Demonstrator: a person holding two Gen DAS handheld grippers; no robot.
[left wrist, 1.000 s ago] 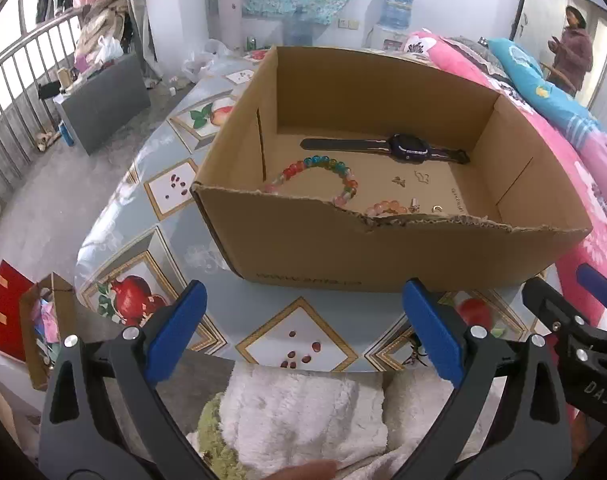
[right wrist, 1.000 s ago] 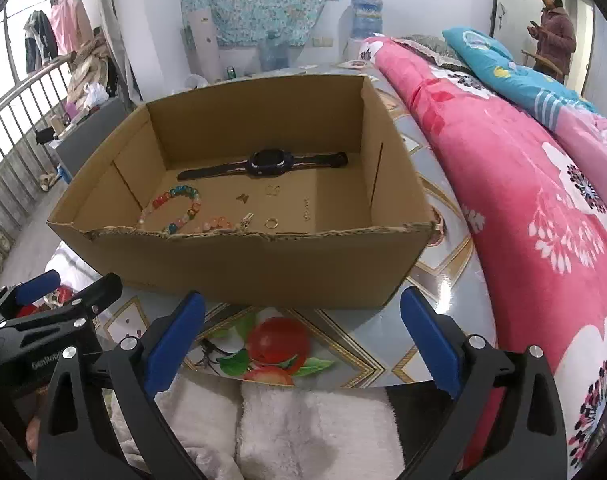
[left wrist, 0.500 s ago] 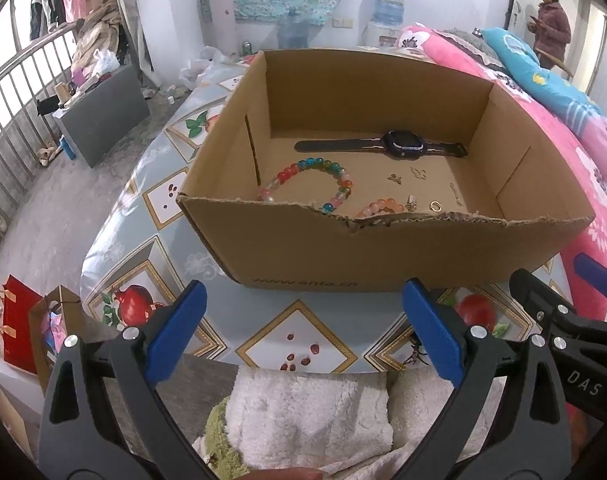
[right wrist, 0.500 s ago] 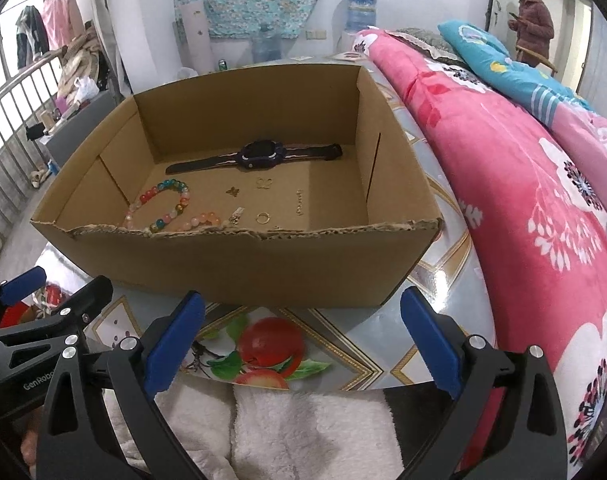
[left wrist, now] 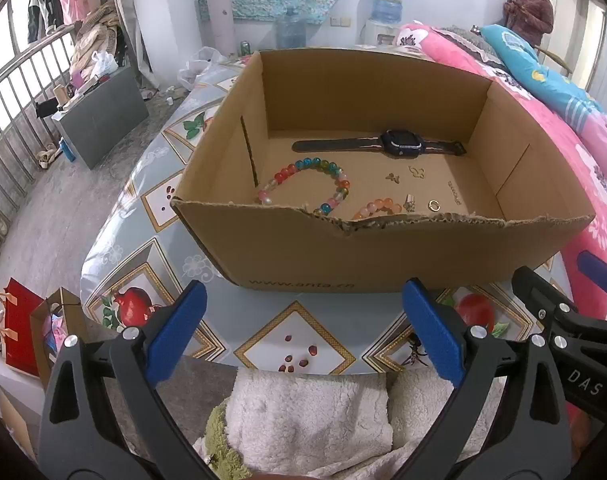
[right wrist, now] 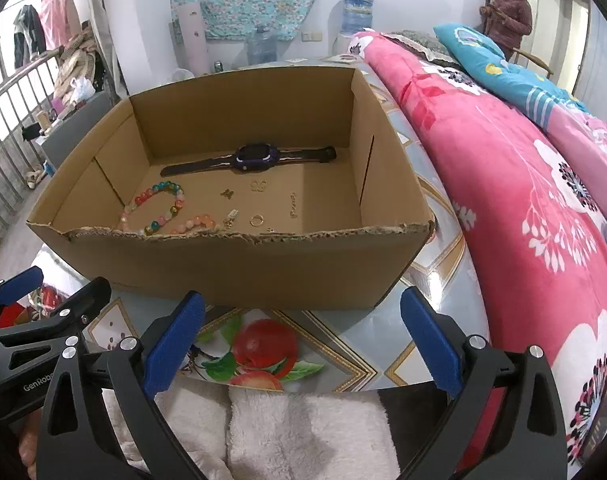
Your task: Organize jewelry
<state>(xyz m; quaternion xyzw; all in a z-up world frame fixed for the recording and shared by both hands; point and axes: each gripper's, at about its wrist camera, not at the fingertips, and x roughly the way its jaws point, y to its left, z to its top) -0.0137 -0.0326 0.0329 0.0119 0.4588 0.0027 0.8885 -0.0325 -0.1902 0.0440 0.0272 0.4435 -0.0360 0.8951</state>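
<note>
An open cardboard box [left wrist: 383,256] [right wrist: 239,268] stands on the table. Inside lie a dark wristwatch [left wrist: 399,146] [right wrist: 257,156], a multicoloured bead bracelet [left wrist: 331,184] [right wrist: 171,204], an orange bead bracelet [left wrist: 377,206] [right wrist: 197,222], a small gold ring [left wrist: 434,205] [right wrist: 256,220] and several tiny gold pieces. My left gripper [left wrist: 307,332] is open and empty, in front of the box's near wall. My right gripper [right wrist: 303,336] is open and empty, also in front of the box, to the right of the left one.
The table [left wrist: 295,320] has a glossy fruit-patterned cloth. A pink flowered quilt [right wrist: 523,200] lies to the right of the box. A person [right wrist: 507,12] stands at the far right. Paper bags [left wrist: 23,328] sit on the floor at left. White fleece [left wrist: 307,412] is under the grippers.
Both grippers have risen and tilted a little, so more of the box floor shows. The jewelry has not moved and both grippers stay open.
</note>
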